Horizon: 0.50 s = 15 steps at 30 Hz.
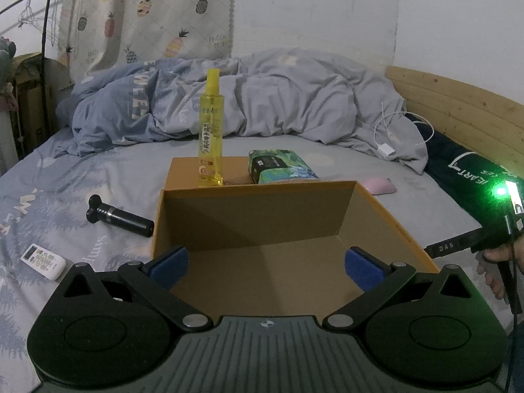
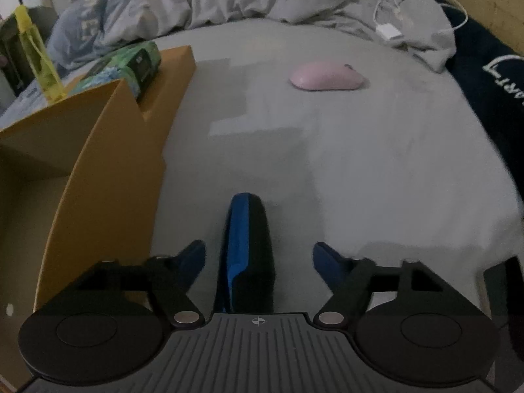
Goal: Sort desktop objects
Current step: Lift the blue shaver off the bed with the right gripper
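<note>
My left gripper (image 1: 266,263) is spread wide over the front cardboard box (image 1: 330,203), which has nothing in it. In the right wrist view my right gripper (image 2: 258,255) looks spread too, but motion blur shows a doubled blue finger in the middle, so I cannot tell for sure. I judge the sorting about half done. One yellow spray bottle (image 1: 210,131) and one green tissue pack (image 1: 278,165) are in the rear box. Left on the bed sheet: one pink mouse (image 2: 327,80), one black shaver (image 1: 121,217), one white remote (image 1: 44,260).
</note>
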Available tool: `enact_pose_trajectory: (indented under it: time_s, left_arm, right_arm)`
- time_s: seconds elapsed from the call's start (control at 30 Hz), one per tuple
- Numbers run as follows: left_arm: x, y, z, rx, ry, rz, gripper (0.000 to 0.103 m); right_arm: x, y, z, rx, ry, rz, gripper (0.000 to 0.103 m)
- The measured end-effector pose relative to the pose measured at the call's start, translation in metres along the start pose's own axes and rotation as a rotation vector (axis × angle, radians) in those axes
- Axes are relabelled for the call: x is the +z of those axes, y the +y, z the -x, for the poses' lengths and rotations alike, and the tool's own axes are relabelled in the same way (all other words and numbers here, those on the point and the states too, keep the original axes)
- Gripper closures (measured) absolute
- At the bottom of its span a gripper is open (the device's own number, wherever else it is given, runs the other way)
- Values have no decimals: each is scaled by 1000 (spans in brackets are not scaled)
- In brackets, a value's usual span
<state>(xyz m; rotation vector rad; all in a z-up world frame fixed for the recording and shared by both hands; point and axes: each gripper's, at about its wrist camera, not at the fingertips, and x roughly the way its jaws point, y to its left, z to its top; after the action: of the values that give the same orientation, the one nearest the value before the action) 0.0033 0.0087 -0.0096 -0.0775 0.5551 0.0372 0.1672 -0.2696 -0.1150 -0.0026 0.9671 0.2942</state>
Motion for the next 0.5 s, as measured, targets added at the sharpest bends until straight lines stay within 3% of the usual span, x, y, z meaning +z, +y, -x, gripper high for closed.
enact_pose_trajectory:
  time_s: [0.13, 0.5]
  left_arm:
    - [-1, -1, 0, 0, 3, -1, 0]
    - [-2, -1, 0, 1, 5, 2, 0]
  right_arm:
    - [-3, 2, -6, -3, 35, 11, 15]
    - [-16, 8, -20, -21, 100, 47, 15]
